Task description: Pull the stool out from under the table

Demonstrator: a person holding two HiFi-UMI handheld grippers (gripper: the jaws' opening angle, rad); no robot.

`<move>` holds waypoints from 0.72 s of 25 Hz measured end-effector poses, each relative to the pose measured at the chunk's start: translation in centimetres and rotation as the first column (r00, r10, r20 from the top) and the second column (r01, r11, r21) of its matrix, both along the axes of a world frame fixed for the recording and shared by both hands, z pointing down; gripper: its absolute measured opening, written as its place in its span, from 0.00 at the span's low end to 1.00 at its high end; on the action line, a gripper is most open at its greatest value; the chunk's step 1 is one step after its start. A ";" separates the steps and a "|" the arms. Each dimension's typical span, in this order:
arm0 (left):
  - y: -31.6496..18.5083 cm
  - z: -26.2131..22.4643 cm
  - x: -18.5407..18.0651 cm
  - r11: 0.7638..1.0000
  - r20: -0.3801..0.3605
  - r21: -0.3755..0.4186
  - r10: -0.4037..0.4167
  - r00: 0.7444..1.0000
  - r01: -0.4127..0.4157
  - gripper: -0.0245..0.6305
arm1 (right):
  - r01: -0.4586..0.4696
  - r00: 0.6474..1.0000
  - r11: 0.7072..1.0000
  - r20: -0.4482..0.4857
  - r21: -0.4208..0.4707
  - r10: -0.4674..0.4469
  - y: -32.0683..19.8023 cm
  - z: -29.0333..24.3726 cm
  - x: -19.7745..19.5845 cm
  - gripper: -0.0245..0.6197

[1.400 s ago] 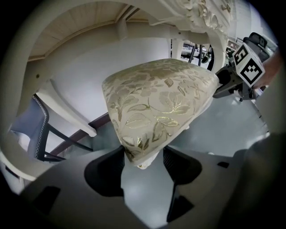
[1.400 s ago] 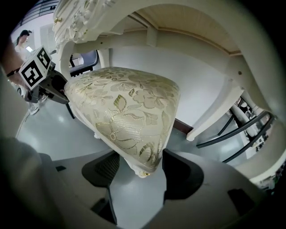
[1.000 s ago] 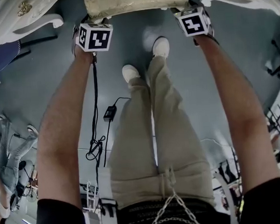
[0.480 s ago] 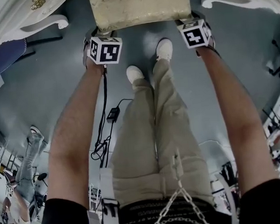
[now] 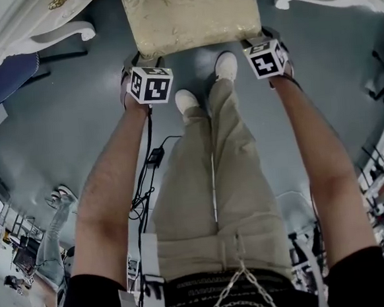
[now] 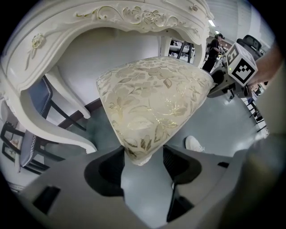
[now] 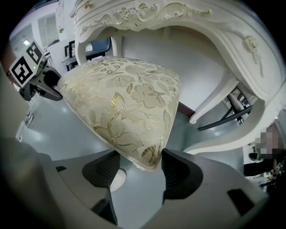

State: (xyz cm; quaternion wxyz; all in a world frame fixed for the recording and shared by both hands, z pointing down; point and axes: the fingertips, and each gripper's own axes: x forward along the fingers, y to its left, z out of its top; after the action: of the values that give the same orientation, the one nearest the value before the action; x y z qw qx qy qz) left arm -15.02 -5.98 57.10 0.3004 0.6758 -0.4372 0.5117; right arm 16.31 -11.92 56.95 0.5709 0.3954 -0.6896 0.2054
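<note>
The white carved table (image 5: 10,25) arches over the far end of the stool (image 5: 191,14). The stool's near corners are each pinched between fingers, one by the left gripper (image 6: 143,163) and one by the right gripper (image 7: 139,172) (a matched grip, probably so the pull runs straight).

A workshop-like hall: bare grey floor (image 5: 76,106), trailing power cable (image 5: 155,156), ornate white table (image 5: 10,28)

The stool (image 5: 191,17), its square padded seat covered in cream fabric with a gold floral pattern, sits level between the curved legs of the white carved table (image 5: 16,24), its near edge out in front.
</note>
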 end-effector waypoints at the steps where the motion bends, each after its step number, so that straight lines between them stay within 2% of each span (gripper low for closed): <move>1: 0.5 -0.1 0.2 1.000 -0.001 -0.002 0.001 1.000 -0.001 0.45 | 0.001 1.000 1.000 -0.001 -0.001 -0.001 0.5 -0.1 0.2 0.49; 8: 4.2 0.4 0.2 0.999 -0.016 -0.036 -0.014 1.000 0.013 0.45 | 0.006 1.000 1.000 -0.017 -0.023 -0.007 3.9 0.5 0.1 0.49; 13: 4.5 1.0 -0.2 0.999 -0.049 -0.024 -0.041 0.998 0.040 0.46 | 0.013 1.000 0.999 0.006 -0.047 -0.013 4.7 0.8 -0.3 0.49; 16: 5.0 0.2 -0.7 0.995 -0.083 0.022 -0.095 0.992 0.097 0.44 | -0.042 0.998 0.997 0.049 -0.061 0.045 5.3 0.1 -0.2 0.50; 17: 5.3 -0.5 -0.9 0.991 -0.089 0.055 -0.118 0.989 0.123 0.40 | -0.076 0.995 0.996 0.066 -0.043 0.078 5.5 -0.4 0.2 0.50; 18: 5.6 -1.3 -1.0 0.985 -0.095 0.095 -0.138 0.986 0.147 0.32 | -0.113 0.990 0.994 0.087 -0.011 0.113 5.6 -1.1 0.7 0.49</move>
State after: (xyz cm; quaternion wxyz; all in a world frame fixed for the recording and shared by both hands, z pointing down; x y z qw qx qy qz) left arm -16.02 -0.36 55.79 0.3204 0.6791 -0.4964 0.4356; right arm 17.00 -6.31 55.85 0.5287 0.4229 -0.6898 0.2565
